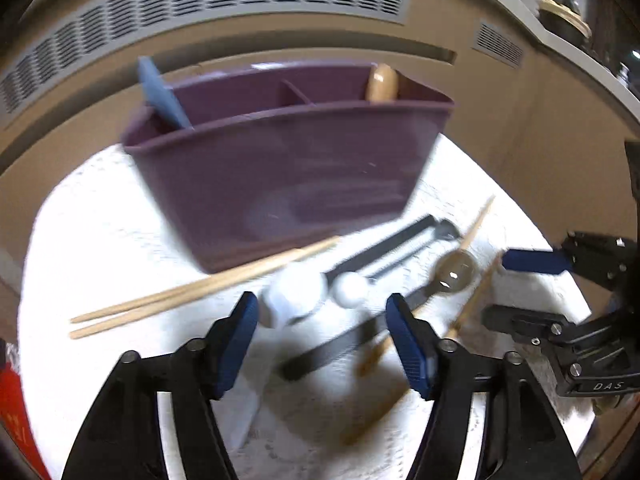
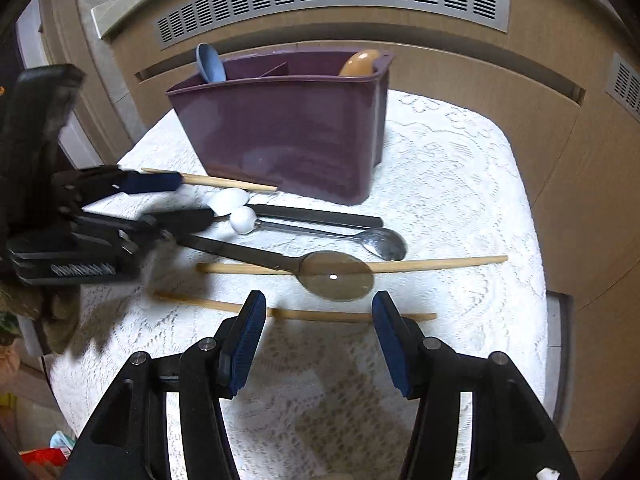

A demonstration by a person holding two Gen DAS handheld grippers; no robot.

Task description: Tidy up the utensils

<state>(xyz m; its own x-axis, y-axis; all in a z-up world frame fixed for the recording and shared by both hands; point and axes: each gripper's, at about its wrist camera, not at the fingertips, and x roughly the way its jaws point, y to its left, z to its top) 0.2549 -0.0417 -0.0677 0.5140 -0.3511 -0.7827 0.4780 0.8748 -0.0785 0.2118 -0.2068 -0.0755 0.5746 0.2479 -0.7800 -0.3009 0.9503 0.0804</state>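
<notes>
Judging by the purple plastic caddy (image 2: 288, 128) at upper centre, only two utensils are stowed; chopsticks (image 2: 352, 267) and spoons (image 2: 338, 276) are left mid-frame, both the left gripper (image 1: 322, 334) and the right gripper (image 2: 318, 334) spread apart and empty.

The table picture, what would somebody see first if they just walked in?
Probably the big purple caddy standing at the back of the white lace tablecloth, with a blue spoon and a wooden spoon poking out. In front lie loose spoons and chopsticks, including a large metal spoon. Both grippers, left and right, hover open.

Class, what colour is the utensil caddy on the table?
Purple; the utensil caddy shows best in the right wrist view.
</notes>
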